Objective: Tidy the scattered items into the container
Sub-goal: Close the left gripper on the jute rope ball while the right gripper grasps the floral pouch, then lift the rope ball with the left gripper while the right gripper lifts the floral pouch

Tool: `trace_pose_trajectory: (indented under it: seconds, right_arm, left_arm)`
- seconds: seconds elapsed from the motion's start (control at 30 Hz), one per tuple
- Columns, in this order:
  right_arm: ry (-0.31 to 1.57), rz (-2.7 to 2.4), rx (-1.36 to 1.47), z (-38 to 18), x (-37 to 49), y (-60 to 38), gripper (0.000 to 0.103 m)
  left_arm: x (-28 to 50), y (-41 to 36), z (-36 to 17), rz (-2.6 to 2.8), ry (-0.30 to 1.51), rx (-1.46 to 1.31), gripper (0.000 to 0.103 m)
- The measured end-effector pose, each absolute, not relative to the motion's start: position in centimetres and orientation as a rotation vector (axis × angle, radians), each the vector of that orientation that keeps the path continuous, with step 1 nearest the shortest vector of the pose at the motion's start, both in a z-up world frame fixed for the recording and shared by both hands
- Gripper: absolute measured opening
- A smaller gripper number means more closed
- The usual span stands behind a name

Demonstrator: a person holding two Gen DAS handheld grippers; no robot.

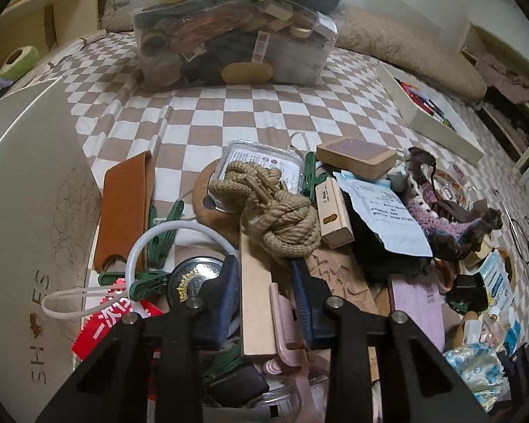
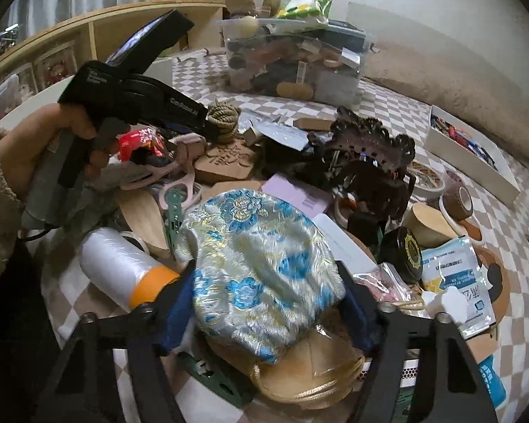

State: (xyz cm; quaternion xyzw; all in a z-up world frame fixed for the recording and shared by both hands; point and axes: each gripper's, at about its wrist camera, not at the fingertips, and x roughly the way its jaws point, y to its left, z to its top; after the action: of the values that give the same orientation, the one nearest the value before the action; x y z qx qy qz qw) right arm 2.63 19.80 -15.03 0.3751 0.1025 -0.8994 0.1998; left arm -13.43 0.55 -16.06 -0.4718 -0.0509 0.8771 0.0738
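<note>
In the left wrist view my left gripper (image 1: pixel 264 268) has its blue-padded jaws around the tail of a tan knotted rope (image 1: pixel 275 208) lying on a flat wooden board (image 1: pixel 257 299). The clear container (image 1: pixel 236 35), heaped with items, stands far back on the checkered cloth. In the right wrist view my right gripper (image 2: pixel 268 282) is shut on a pale blue floral brocade pouch (image 2: pixel 261 264) above the pile. The left gripper (image 2: pixel 194 123) shows there, held by a hand, its tip at the rope knot (image 2: pixel 224 118). The container (image 2: pixel 292 60) is at the back.
A dense pile of items covers the near cloth: a brown leather case (image 1: pixel 123 211), green clips (image 1: pixel 165 225), a wooden block (image 1: pixel 335 211), a thread spool (image 2: pixel 123 268), tape rolls (image 2: pixel 458 197). A white tray (image 1: pixel 430 112) lies right. A beige box (image 1: pixel 28 211) stands left.
</note>
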Motion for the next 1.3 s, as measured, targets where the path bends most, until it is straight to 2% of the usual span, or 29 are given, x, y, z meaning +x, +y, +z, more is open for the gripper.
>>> trace_pose_trajectory:
  seconds: [0.03,0.07,0.1,0.13,0.17,0.27,0.43,0.7,0.73,0.77,0.8,0.83,1.07,1.3]
  right_arm:
    - [0.282,-2.518,1.043,-14.9,2.6,19.8,0.057]
    - [0.275,-2.519,1.033,-14.8,2.6,19.9,0.049]
    - [0.265,-2.517,1.025,-14.6,2.6,20.0,0.04]
    - [0.254,-2.52,1.015,-14.4,2.7,20.1,0.037]
    - [0.242,-2.524,1.0,-14.1,2.7,20.2,0.032]
    - [0.192,-2.545,0.957,-13.3,2.9,20.8,0.029]
    - [0.076,-2.567,0.931,-12.4,2.8,22.4,0.028]
    - [0.03,-2.577,0.949,-12.2,2.6,22.8,0.028]
    - [0.028,-2.575,0.95,-12.3,2.6,22.9,0.028]
    - [0.026,-2.576,0.953,-12.3,2.7,22.9,0.028]
    - [0.024,-2.577,0.953,-12.3,2.7,23.0,0.028]
    - [0.02,-2.577,0.954,-12.3,2.7,23.0,0.028]
    - [0.007,-2.579,0.943,-12.1,2.8,23.2,0.028]
    - [-0.028,-2.59,0.937,-12.0,2.7,23.8,0.028]
  left_arm:
    - [-13.4,0.5,-16.1,2.635,-0.158,-1.414,0.047]
    - [-13.3,0.4,-16.0,2.643,-0.164,-1.408,0.066]
    - [-13.3,0.3,-15.9,2.654,-0.168,-1.396,0.072]
    - [-13.2,0.2,-15.7,2.662,-0.171,-1.38,0.075]
    - [-13.3,0.2,-15.5,2.665,-0.174,-1.369,0.075]
    - [-13.7,0.5,-15.1,2.66,-0.17,-1.35,0.075]
    - [-15.1,1.4,-15.4,2.677,-0.073,-1.384,0.075]
    - [-16.7,2.0,-16.6,2.633,-0.117,-1.439,0.075]
    - [-16.9,2.2,-16.7,2.631,-0.114,-1.441,0.072]
    - [-16.9,2.4,-16.8,2.628,-0.109,-1.443,0.058]
    - [-16.9,2.5,-17.0,2.627,-0.097,-1.456,0.051]
    - [-16.9,2.6,-17.1,2.634,-0.085,-1.465,0.048]
    - [-16.6,1.3,-17.0,2.641,-0.166,-1.476,0.042]
    - [-15.1,0.4,-15.6,2.651,-0.235,-1.418,0.041]
